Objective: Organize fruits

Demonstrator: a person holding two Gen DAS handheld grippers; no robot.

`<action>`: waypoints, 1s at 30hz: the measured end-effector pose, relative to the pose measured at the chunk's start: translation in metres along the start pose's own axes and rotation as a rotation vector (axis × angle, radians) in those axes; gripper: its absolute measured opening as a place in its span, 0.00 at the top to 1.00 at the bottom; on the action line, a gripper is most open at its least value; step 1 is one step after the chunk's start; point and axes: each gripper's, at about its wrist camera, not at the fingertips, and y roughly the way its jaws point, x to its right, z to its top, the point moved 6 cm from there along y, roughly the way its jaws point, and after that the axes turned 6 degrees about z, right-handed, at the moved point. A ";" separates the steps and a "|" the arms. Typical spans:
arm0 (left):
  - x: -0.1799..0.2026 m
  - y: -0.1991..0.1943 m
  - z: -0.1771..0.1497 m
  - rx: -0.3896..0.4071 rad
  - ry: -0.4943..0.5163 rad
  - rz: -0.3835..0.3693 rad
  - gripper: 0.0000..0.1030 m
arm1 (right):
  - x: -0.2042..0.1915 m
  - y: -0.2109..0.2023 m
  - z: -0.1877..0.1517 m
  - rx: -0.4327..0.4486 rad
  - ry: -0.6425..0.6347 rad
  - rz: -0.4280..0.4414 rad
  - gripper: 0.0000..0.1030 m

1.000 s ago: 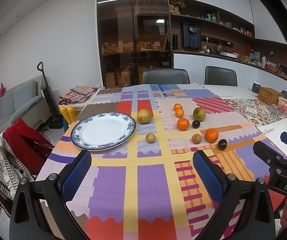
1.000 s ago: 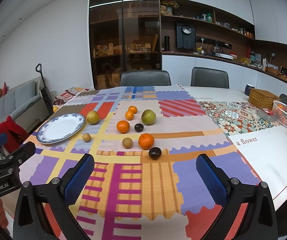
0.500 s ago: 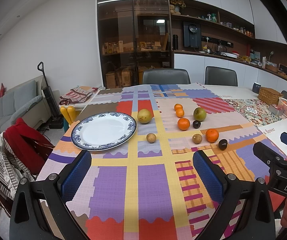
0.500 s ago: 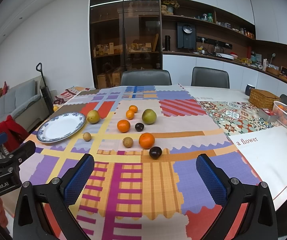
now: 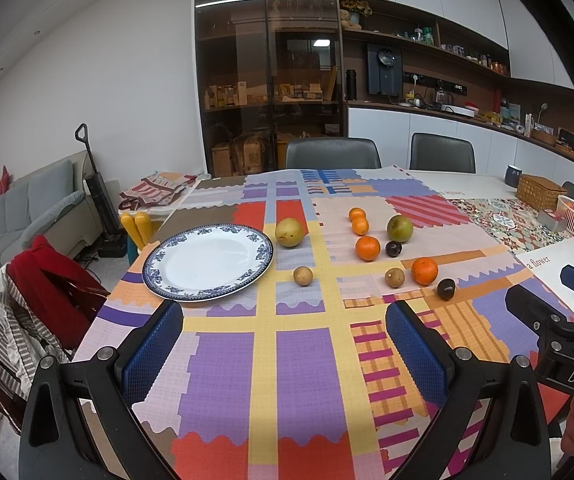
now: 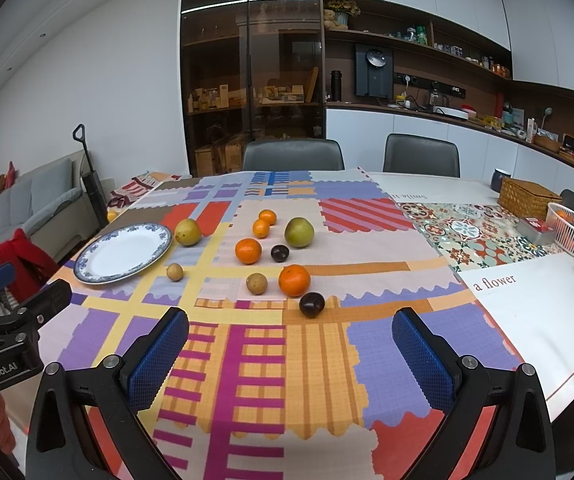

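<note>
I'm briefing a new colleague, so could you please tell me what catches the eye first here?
The bright patchwork tablecloth dominates. Loose fruit lies mid-table, including an orange and a dark plum nearest the open right hand-held gripper. An empty blue-rimmed plate sits at the left.

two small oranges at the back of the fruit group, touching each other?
Touching. In the right wrist view the two small oranges overlap with no cloth visible between them; the left wrist view shows the same, no gap.

Patchwork tablecloth (image 5: 299, 360), wicker box (image 6: 527, 198), white basket (image 6: 573, 230), grey sofa (image 5: 27, 208), two dark chairs (image 6: 293, 154)
</note>
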 end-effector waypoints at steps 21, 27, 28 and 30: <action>-0.007 0.017 -0.006 -0.015 0.011 0.024 0.00 | -0.001 0.014 -0.009 -0.035 0.001 -0.002 0.00; -0.005 0.035 -0.006 -0.009 0.032 0.044 0.00 | 0.003 0.033 -0.010 -0.059 -0.004 -0.024 0.00; -0.005 0.038 -0.004 -0.006 0.036 0.040 0.00 | 0.003 0.036 -0.009 -0.064 -0.005 -0.027 0.00; -0.003 0.041 0.000 0.000 0.042 0.031 0.00 | 0.004 0.042 -0.007 -0.070 -0.003 -0.029 0.00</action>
